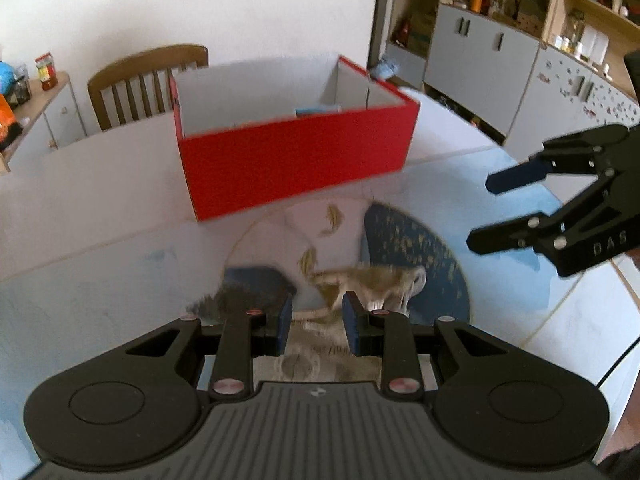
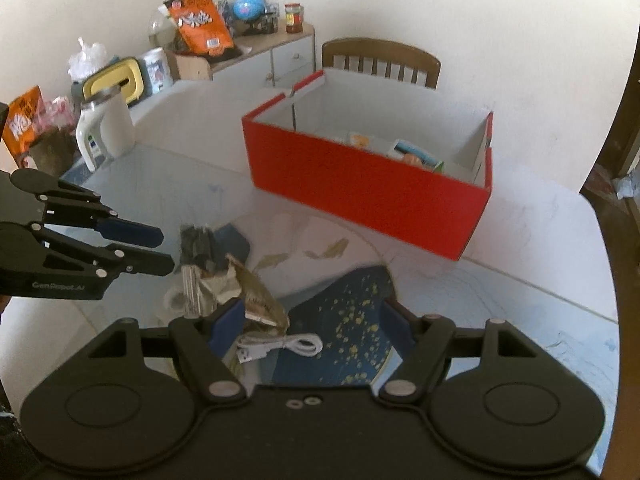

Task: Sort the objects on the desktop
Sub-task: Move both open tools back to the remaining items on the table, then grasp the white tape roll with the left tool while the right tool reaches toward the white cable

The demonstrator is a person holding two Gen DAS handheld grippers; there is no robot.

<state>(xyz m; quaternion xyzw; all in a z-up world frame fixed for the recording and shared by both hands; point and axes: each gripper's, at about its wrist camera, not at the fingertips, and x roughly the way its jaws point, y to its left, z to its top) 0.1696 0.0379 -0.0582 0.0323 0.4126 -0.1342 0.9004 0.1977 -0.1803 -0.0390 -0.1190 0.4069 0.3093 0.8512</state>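
Observation:
A red cardboard box with a white inside stands at the back of the table and holds a few small packets. A crumpled gold-brown wrapper lies on the patterned mat, with a dark packet beside it. A coiled white USB cable lies just in front of the wrapper. My right gripper hangs open and wide over the cable and wrapper, touching neither. My left gripper hovers near the wrapper with its jaws a narrow gap apart and nothing between them.
A white lidded mug stands at the table's far left corner by snack bags. A wooden chair stands behind the box. A low sideboard carries jars and a globe. Grey cabinets line the right wall.

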